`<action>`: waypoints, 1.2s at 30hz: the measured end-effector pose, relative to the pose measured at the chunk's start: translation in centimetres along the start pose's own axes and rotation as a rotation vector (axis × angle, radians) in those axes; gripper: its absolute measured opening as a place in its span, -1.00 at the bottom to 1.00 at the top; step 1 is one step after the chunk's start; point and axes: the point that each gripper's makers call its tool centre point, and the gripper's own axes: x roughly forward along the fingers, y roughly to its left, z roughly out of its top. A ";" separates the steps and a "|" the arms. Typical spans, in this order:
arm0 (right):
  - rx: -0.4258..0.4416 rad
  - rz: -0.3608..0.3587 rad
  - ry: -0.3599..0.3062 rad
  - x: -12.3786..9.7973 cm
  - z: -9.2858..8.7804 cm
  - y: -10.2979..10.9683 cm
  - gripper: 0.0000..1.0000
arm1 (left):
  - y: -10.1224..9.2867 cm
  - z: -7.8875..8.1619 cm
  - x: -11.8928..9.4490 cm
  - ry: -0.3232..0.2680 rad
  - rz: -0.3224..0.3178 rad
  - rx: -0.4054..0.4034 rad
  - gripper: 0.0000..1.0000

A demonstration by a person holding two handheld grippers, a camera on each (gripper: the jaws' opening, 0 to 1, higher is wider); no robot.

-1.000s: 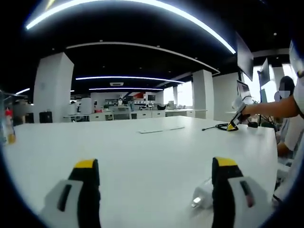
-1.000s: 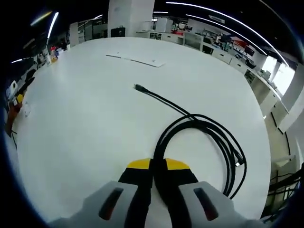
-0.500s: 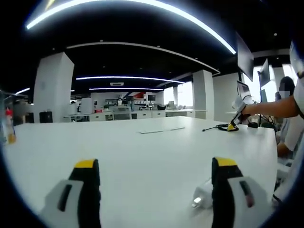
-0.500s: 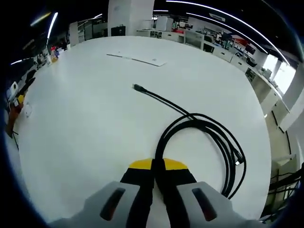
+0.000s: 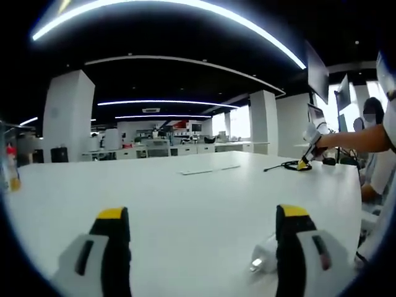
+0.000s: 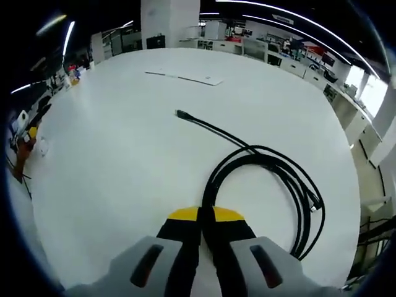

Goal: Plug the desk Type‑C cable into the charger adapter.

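A black Type-C cable (image 6: 272, 179) lies coiled on the white table (image 6: 124, 154), its free plug end (image 6: 180, 114) pointing away. My right gripper (image 6: 207, 216) is shut on the near loop of the cable. In the left gripper view, the right gripper (image 5: 306, 154) stands far off at the right on a person's arm, over the cable coil (image 5: 288, 165). My left gripper (image 5: 201, 213) is open just above the table, nothing between its jaws. The white charger adapter (image 5: 263, 257) lies on the table just inside its right jaw.
A flat white strip (image 5: 207, 169) lies mid-table, also seen as the strip (image 6: 185, 78). A bottle (image 5: 9, 173) stands at the left edge. Monitors (image 5: 318, 74) hang at the right. A small white object (image 6: 42, 147) sits near the table's left edge.
The right gripper view has shifted slightly; the cable lies as before and stays gripped. The left gripper has not moved.
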 end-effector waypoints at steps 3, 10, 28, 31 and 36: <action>0.005 0.008 0.001 0.0 0.0 0.4 -0.92 | 0.0 0.0 0.0 0.000 -0.002 0.000 0.96; -0.003 0.046 0.019 -0.3 0.0 3.7 -0.92 | -0.2 -0.1 0.2 0.009 -0.010 0.000 0.96; -0.013 0.122 0.046 -1.5 -1.1 9.4 -0.92 | -0.6 -0.3 0.1 0.015 -0.020 0.000 0.95; -0.005 0.150 0.052 -1.7 -1.2 9.4 -0.92 | -0.7 -0.2 0.1 0.013 -0.021 0.002 0.95; -0.018 0.180 0.072 -1.8 -2.0 11.5 -0.92 | -0.7 -0.2 0.1 0.015 -0.022 0.001 0.95</action>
